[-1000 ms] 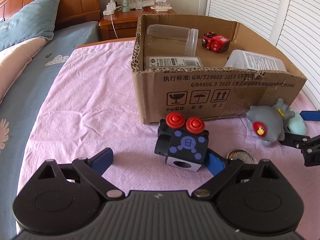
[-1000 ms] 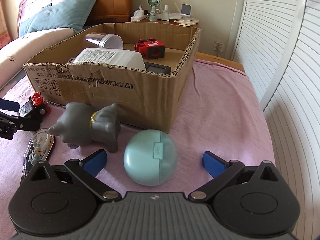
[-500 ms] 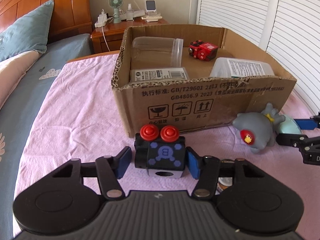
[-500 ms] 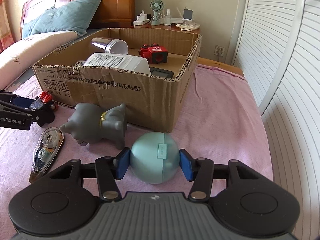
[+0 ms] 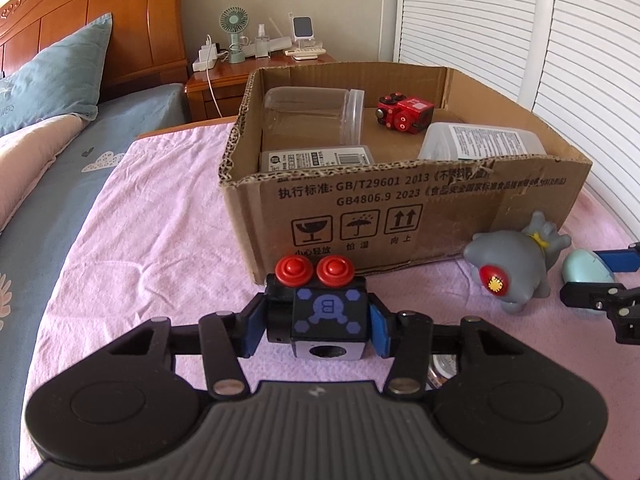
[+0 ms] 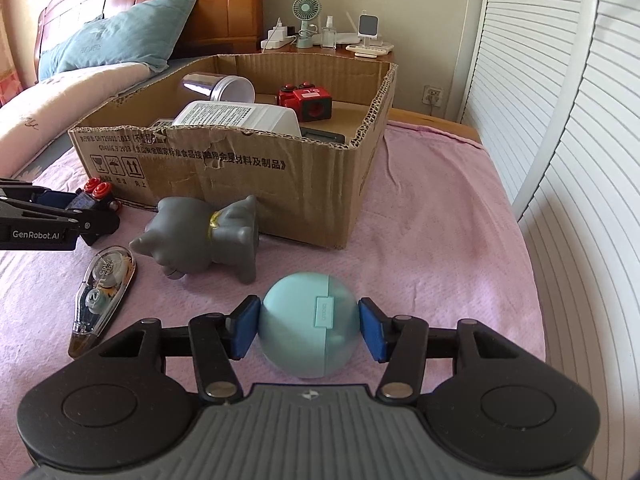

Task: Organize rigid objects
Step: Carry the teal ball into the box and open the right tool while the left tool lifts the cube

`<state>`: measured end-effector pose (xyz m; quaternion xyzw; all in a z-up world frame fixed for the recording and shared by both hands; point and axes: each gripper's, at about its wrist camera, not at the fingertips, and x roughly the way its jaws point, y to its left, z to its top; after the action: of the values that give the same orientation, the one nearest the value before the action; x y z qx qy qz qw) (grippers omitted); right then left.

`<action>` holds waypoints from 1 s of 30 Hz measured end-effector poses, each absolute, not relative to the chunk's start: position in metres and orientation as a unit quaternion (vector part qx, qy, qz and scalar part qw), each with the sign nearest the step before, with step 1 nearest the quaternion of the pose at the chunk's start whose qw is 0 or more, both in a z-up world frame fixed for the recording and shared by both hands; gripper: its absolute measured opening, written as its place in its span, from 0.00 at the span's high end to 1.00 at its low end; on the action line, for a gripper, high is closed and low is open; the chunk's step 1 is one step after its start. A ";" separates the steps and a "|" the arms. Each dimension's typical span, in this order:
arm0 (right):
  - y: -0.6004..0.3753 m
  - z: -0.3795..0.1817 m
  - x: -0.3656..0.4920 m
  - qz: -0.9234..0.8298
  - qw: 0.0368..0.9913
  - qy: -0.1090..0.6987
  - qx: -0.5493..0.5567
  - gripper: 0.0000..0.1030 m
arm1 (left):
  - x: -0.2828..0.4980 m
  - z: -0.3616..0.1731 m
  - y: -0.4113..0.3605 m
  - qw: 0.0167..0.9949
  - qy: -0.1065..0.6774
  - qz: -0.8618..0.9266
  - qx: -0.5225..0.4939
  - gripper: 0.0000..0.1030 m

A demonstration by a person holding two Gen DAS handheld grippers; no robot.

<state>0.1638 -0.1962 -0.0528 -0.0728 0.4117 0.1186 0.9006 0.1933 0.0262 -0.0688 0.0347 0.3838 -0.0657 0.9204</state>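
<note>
My left gripper (image 5: pixel 316 330) pinches the black cube (image 5: pixel 322 316), one blue pad on each side face; its two red knobs point away from me. Whether the cube rests on the pink cloth (image 5: pixel 160 248) or clears it I cannot tell, since the gripper body hides its underside. A shiny round thing peeks out under the left gripper's right linkage, too covered to name.

My right gripper (image 6: pixel 308 326) pinches the teal ball (image 6: pixel 308 324), pads on its left and right flanks; the lower part of the ball is cut off by the gripper body, so contact with the cloth is unclear.

Just left of the ball lies the tape dispenser (image 6: pixel 102 292), flat on the cloth, tip toward me. Beyond the ball lies the grey toy (image 6: pixel 208 236) on its side, near the box (image 6: pixel 320 184) front wall; touching or not, I cannot tell.

Inside the box: a clear jar (image 5: pixel 316 120) on its side, a red cube (image 5: pixel 406 114), a white container (image 5: pixel 480 144) and a flat labelled pack (image 5: pixel 318 159), the last two partly hidden by the front wall.

Farthest: a nightstand (image 5: pixel 240 76) with a small fan (image 5: pixel 234 36).
</note>
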 end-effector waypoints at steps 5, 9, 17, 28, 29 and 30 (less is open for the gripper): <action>-0.194 -0.051 0.168 0.117 0.899 0.416 -0.075 0.44 | 0.193 -0.068 0.026 0.919 0.387 -0.069 0.037 0.51; -0.196 -0.050 0.166 0.119 0.896 0.422 -0.071 0.44 | 0.191 -0.063 0.029 0.916 0.390 -0.081 0.047 0.51; -0.199 -0.038 0.162 0.128 0.893 0.425 -0.072 0.44 | 0.178 -0.044 0.033 0.907 0.396 -0.118 0.081 0.51; -0.190 0.015 0.157 0.163 0.902 0.386 -0.104 0.44 | 0.159 0.004 0.031 0.899 0.385 -0.182 0.101 0.51; -0.189 0.021 0.159 0.167 0.903 0.382 -0.104 0.44 | 0.159 0.008 0.031 0.900 0.381 -0.184 0.101 0.51; -0.189 0.027 0.162 0.171 0.904 0.377 -0.104 0.44 | 0.159 0.012 0.031 0.901 0.378 -0.187 0.100 0.51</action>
<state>0.1621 -0.1890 0.0267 -0.1040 0.3769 0.1714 0.9043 0.1591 0.0310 0.0122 0.0996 0.3782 -0.1865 0.9013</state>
